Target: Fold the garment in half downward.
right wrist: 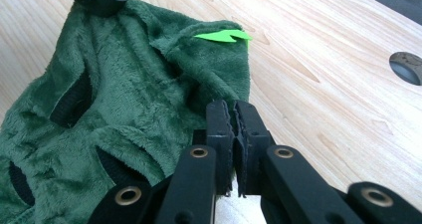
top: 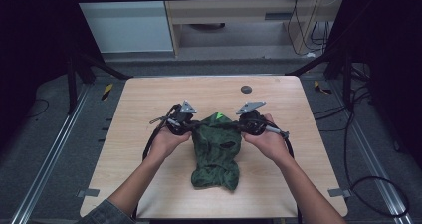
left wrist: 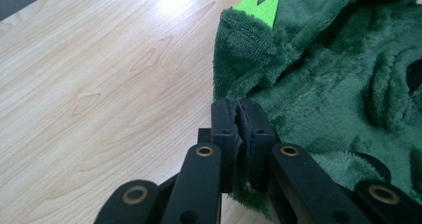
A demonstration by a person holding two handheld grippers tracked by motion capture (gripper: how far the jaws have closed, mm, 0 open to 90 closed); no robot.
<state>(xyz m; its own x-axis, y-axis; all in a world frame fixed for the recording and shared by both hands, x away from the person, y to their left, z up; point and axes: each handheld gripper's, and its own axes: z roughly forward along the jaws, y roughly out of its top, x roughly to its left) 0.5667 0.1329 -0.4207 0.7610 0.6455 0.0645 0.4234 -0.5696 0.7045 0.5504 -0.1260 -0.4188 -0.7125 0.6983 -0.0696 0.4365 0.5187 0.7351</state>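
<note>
A dark green plush garment with black-lined openings lies on the wooden table, its upper edge lifted between both grippers. A bright green felt spike sticks up from that edge. My left gripper is shut on the garment's left corner; in the left gripper view the jaws pinch the plush just below the spike. My right gripper is shut on the right corner; its jaws clamp the fabric edge near the spike.
A round dark cable hole sits in the table's far middle, also in the right gripper view. Black frame struts stand at both far corners. Cables trail on the floor to the right.
</note>
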